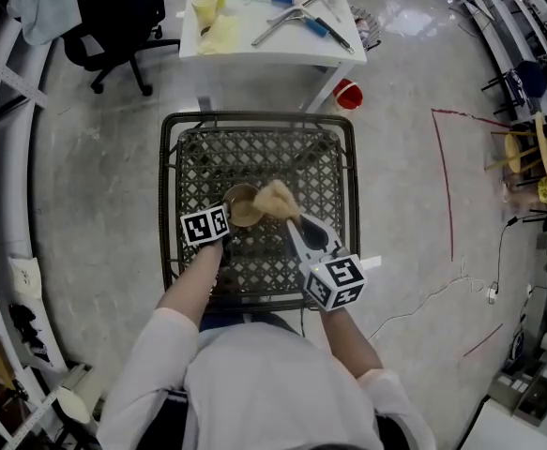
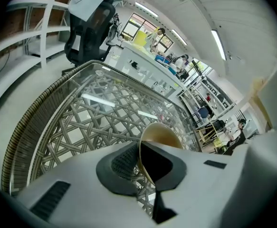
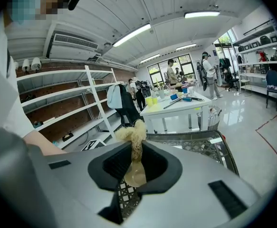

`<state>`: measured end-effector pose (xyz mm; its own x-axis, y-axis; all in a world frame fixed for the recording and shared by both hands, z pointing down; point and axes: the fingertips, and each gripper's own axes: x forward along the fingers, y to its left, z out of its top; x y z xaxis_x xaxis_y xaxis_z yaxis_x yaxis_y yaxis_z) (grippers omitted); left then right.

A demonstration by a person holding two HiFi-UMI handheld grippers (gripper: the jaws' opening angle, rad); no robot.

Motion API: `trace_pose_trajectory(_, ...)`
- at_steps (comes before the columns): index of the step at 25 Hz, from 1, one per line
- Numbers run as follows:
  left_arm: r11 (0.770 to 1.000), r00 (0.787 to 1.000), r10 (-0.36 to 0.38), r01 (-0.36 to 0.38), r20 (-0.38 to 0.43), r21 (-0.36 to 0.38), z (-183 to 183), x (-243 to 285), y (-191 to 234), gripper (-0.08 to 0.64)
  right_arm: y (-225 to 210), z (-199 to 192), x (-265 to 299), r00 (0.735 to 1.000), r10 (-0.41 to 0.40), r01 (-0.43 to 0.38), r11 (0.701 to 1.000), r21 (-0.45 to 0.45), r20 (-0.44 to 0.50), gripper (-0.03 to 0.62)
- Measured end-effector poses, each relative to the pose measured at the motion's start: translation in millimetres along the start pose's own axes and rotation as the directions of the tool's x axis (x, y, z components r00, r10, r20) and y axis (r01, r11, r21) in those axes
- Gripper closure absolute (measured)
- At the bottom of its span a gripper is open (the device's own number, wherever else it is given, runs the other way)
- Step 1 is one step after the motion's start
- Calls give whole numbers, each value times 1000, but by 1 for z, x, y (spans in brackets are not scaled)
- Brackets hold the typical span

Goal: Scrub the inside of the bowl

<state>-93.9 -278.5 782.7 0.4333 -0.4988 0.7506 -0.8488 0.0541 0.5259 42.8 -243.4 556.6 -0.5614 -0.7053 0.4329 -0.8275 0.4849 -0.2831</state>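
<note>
A small brown bowl [image 1: 243,206] rests on the woven table [image 1: 190,172], tipped toward the scrubber. My left gripper [image 1: 226,216] is shut on its near-left rim. In the left gripper view the bowl's thin wall [image 2: 159,136] stands edge-on, pinched between the jaws of the left gripper [image 2: 141,156]. A pale fibrous scrubber [image 1: 276,198] hangs over the bowl's right rim, with my right gripper [image 1: 291,219] shut on it. In the right gripper view the scrubber's tuft [image 3: 132,132] sticks up out of the closed right gripper [image 3: 134,167].
The table has a dark wicker rim [image 1: 165,195] round a lattice top. Behind it stand a white table [image 1: 254,45] with tools and yellow cups, a black office chair [image 1: 113,17] and a red bucket [image 1: 348,93]. Shelving [image 1: 1,157] runs along the left.
</note>
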Motion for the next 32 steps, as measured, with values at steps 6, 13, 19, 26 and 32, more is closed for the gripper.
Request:
trace_pose_trajectory(6,1000,1000,-11,11,20,-15,1,-1,0,511,1,-1,-1,1000,2,-2,1000,3,-1,523)
trace_pose_trajectory(13,998,998,-57,58,34,-18,4,-5,-4,509,4,0,-1,1000,10,-10,1000,8,-2,523)
trace_pose_trajectory(19,998,997,-66,66,35,-6,4,-10,-7,434,8,1,-1,1000,22,-22,1000,5,10,523)
trace_pose_trajectory(26,998,991,-40,33,124,56,25,-33,-9,440,14,6,-7,999,30,-30,1000,-5,32,523)
trace_pose_trajectory(32,984,974,-73,36,213,172,48,-61,-28,511,18,11,-13,998,40,-40,999,-16,54,523)
